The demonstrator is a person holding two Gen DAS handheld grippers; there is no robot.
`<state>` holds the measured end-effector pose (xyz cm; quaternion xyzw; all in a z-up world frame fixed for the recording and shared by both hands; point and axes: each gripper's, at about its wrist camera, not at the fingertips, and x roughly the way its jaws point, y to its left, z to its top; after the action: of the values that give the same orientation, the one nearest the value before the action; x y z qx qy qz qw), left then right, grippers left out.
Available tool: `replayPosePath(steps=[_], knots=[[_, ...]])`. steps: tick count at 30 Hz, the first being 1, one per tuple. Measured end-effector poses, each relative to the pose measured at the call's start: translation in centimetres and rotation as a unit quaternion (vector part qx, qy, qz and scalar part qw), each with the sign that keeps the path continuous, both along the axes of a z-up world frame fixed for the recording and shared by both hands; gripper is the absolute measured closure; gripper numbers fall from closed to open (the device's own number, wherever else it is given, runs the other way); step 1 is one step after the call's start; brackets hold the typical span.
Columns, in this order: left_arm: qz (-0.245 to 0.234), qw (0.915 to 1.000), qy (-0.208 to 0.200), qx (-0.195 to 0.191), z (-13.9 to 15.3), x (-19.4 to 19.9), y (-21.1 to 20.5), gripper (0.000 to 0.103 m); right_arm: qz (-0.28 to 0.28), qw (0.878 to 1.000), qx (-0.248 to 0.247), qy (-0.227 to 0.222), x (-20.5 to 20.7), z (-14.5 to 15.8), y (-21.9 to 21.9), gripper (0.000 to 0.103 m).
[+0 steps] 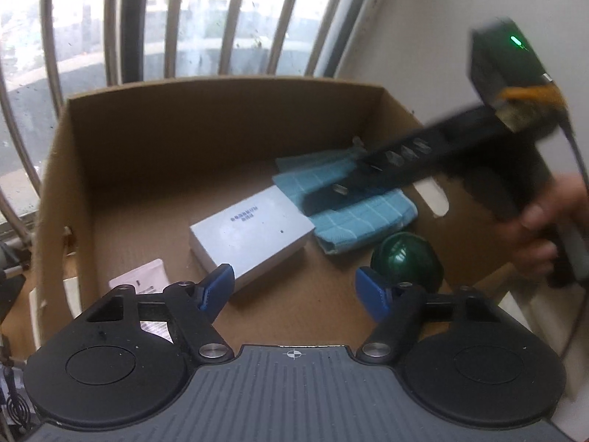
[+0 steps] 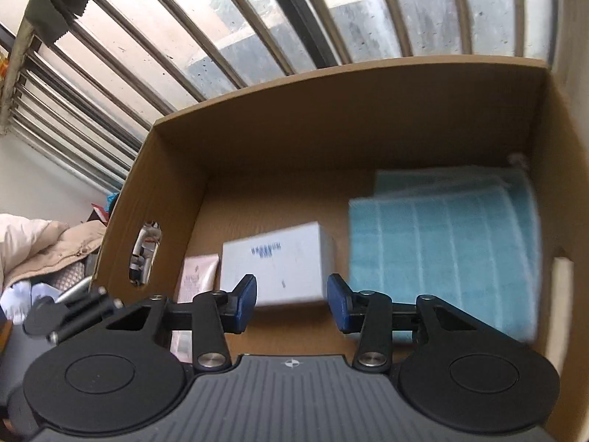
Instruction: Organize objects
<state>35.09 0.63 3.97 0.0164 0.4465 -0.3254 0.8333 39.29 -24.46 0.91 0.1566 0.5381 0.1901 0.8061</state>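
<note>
Right wrist: blue cloth [image 2: 445, 250] blurred, part-hidden

White box [image 1: 254, 234], centre of the left wrist view: two short lines of dark blue print on its top face, seen upside down, too small and blurred to read. Same box [image 2: 279, 261], lower centre of the right wrist view: the same blue print, smeared, unreadable. White packet [image 1: 141, 281], lower left: small dark marks, illegible. Pink packet [image 2: 197, 276]: faint emblem, not legible.
</note>
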Motion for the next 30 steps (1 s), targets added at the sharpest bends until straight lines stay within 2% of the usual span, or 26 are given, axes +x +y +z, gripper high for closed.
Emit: replayPosePath(steps=[4,7,15,21,24,28,30], knots=[[-0.001,0.9995,0.028,-0.014,-0.6,0.3,0.3,0.031,0.008,1.0,-0.002,0.015,2.1,-1.6,1.2,0.058],[0.004,0.9997,0.023,-0.007,-0.7,0.3,0.6,0.031,0.013,0.999,-0.013,0.03,3.1,-2.7,1.6,0.057],[0.009,0.9993,0.034,-0.01,-0.8,1.4,0.9,0.031,0.038,0.998,-0.006,0.045,1.5,-2.7,2.0,0.057],[0.006,0.9998,0.016,-0.005,-0.1,0.5,0.8,0.03,0.031,0.999,0.002,0.036,0.3,-1.9,1.3,0.057],[0.004,0.9999,-0.013,-0.008,1.2,-1.2,1.0,0.025,0.023,1.0,0.012,0.014,-1.5,-0.3,0.6,0.057],[0.01,0.9985,-0.05,-0.019,3.1,-4.3,1.5,0.006,0.009,0.999,0.033,-0.025,-5.4,2.8,-1.0,0.055],[0.018,0.9964,-0.08,-0.022,4.1,-6.4,1.9,0.001,0.005,0.998,0.046,-0.05,-6.9,4.2,-1.7,0.048]])
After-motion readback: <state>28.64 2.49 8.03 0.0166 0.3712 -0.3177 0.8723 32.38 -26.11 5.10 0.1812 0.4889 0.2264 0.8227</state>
